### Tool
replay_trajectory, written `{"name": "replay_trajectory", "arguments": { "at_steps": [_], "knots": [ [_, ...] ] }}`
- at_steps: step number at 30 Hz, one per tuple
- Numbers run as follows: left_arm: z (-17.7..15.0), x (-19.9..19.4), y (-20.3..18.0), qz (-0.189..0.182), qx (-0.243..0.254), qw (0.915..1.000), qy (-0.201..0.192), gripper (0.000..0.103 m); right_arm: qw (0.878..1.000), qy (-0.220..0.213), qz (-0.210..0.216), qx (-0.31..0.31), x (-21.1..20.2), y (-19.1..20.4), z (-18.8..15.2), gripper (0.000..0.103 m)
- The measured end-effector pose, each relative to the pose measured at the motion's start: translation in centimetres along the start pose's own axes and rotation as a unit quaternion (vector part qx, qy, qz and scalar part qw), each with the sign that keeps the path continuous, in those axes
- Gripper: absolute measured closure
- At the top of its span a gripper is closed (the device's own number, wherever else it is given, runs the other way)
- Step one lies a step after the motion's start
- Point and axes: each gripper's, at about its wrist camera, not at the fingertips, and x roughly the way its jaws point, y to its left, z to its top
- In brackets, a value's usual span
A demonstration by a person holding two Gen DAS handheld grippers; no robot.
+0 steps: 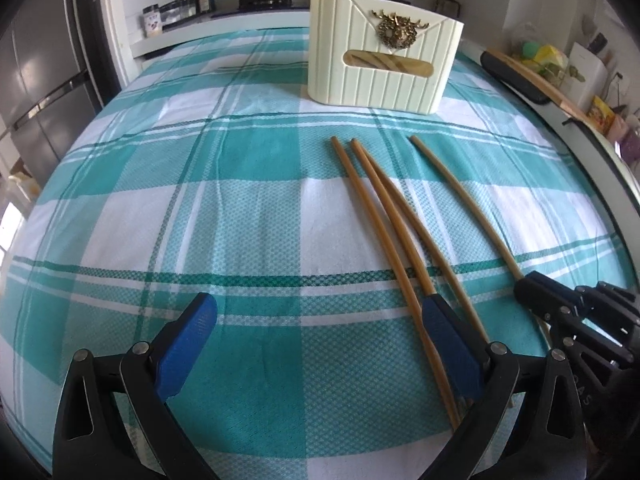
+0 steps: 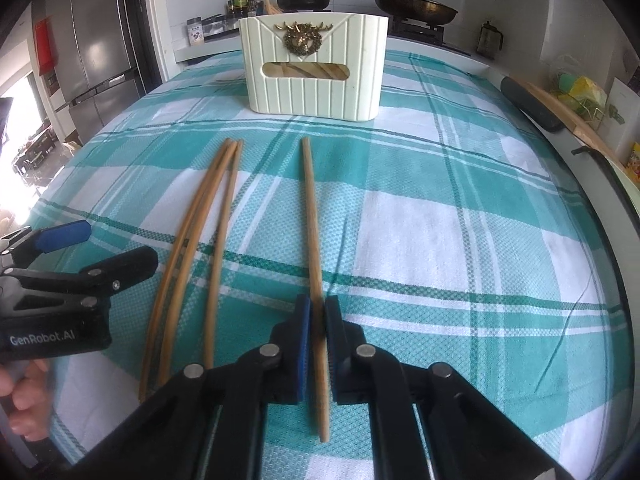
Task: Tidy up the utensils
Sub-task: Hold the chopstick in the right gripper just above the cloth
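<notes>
Here the right gripper is closed on a single chopstick, which lies apart from the other three. Its fingers press the stick from both sides near the thick end, and the stick runs straight forward between them, so it looks lined up with the gripper on purpose. I think the stick is taken alone because one thin stick is easier to lift than a bundle. It rests flat on the checked cloth that covers the counter, not lifted yet as far as I can see.

The three other chopsticks lie just beside, on the left, close together and partly crossing each other. The cream holder stands upright at the far side of the cloth, well apart from the sticks, and some wooden pieces show through its window. Probably all the sticks must go in there.

The left gripper hangs over the cloth with its fingers wide open and holds nothing. One of its fingers is above the group of three sticks, but I cannot tell if it touches them. Both grippers point forward and steeply down to the cloth. A hand holds the left tool at the edge of the right view.
</notes>
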Motion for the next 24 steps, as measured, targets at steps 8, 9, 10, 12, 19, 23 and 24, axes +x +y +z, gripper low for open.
{"name": "replay_trajectory", "arguments": {
  "at_steps": [8, 9, 10, 12, 19, 23, 24],
  "knots": [
    [0.0, 0.6, -0.3, 0.008, 0.005, 0.9999, 0.007, 0.0, 1.0, 0.0, -0.002, 0.003, -0.2, -0.1, -0.1, 0.095],
    [0.0, 0.6, -0.2, 0.009, 0.004, 0.9999, 0.008, 0.0, 1.0, 0.0, -0.002, 0.003, -0.1, -0.1, -0.2, 0.095],
    [0.0, 0.5, -0.1, 0.011, 0.003, 0.9999, 0.008, 0.0, 1.0, 0.0, -0.004, 0.001, -0.1, 0.0, -0.2, 0.095],
    [-0.1, 0.5, 0.1, 0.015, 0.003, 0.9999, 0.007, 0.0, 1.0, 0.003, -0.005, -0.003, -0.1, 0.2, -0.1, 0.095],
    [-0.1, 0.8, 0.7, 0.024, 0.002, 0.9996, 0.016, 0.001, 1.0, 0.004, -0.004, 0.0, -0.2, 0.3, -0.3, 0.095],
    [-0.2, 0.6, 0.7, 0.01, -0.002, 0.9998, 0.016, 0.001, 1.0, 0.005, -0.001, 0.004, -0.2, 0.2, -0.2, 0.095],
    [-0.2, 0.4, 0.8, 0.0, -0.009, 0.9999, 0.014, 0.001, 1.0, 0.005, 0.0, 0.006, -0.3, 0.1, -0.2, 0.095]
  ]
}}
